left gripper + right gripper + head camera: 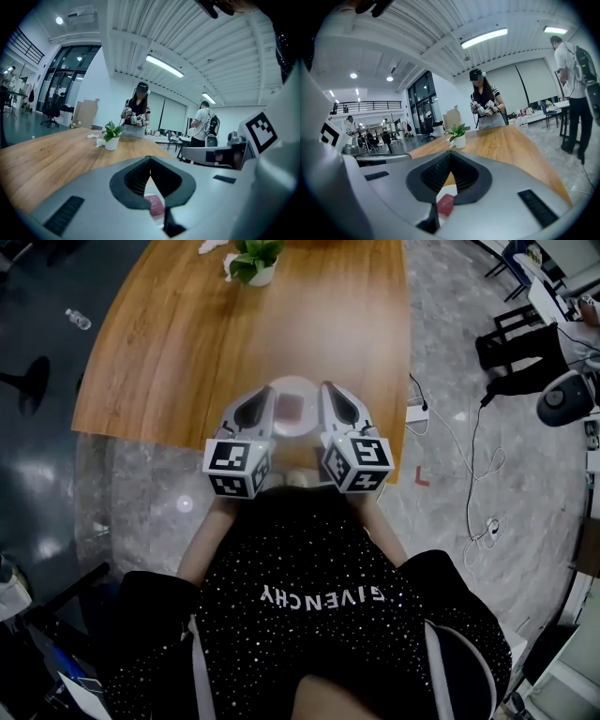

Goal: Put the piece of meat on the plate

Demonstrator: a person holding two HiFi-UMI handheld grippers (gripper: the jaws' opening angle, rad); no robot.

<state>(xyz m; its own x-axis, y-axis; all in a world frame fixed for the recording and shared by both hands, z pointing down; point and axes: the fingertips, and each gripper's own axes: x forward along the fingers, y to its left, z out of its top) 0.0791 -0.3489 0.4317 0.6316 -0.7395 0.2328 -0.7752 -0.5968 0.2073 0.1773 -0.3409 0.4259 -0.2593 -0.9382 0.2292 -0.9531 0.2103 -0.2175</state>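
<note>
Holding a gripper in each hand at the near edge of the counter (178, 343), I have the white plate (293, 382) lying between the two of them in the head view. The piece of meat (292, 407), a reddish slab, lies flat on that plate, about in its middle. My left gripper (263, 397) flanks the plate on one side and my right gripper (329, 395) on the other. Both point away from me along the counter, and I cannot tell whether either touches the rim.

In the left gripper view the fingers (137, 176) are pressed together at their tips, with nothing pinched. Through the hollow below the tips I see the meat on the pale plate, lower down and clear of the fingers. In the right gripper view its fingers (435, 174) also meet tip to tip, empty, and the meat shows red through the hollow beneath them.

Farther along the counter stands a small potted plant (255, 259) in a white pot, with a crumpled white paper (212, 246) just beside it. Beyond the far end a person (138, 110) stands facing my way, and a person with a backpack (204, 125) stands off to the side.
</note>
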